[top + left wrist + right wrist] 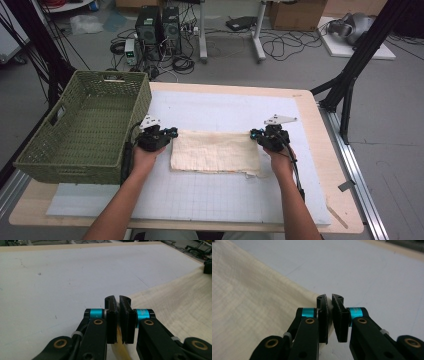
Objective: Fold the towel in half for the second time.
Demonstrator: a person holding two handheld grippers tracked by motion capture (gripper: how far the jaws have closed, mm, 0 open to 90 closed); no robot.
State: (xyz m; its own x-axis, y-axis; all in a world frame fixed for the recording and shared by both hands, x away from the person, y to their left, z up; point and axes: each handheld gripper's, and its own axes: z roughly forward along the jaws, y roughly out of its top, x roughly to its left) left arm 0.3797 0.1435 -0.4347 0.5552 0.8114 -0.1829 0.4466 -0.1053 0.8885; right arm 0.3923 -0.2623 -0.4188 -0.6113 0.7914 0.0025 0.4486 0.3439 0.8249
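Now the left gripper and right gripper each pinch an opposite far corner of the cream cloth between them.

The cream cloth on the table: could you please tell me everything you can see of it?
The cream cloth is a pale, loosely woven fabric with a fine crinkled texture. It is folded into a flat rectangle and lies on the white gridded mat, right of the green basket. Its near edge looks slightly uneven, with layers showing. The left hand-held gripper is shut on its left far corner, and the right hand-held gripper is shut on its right far corner.
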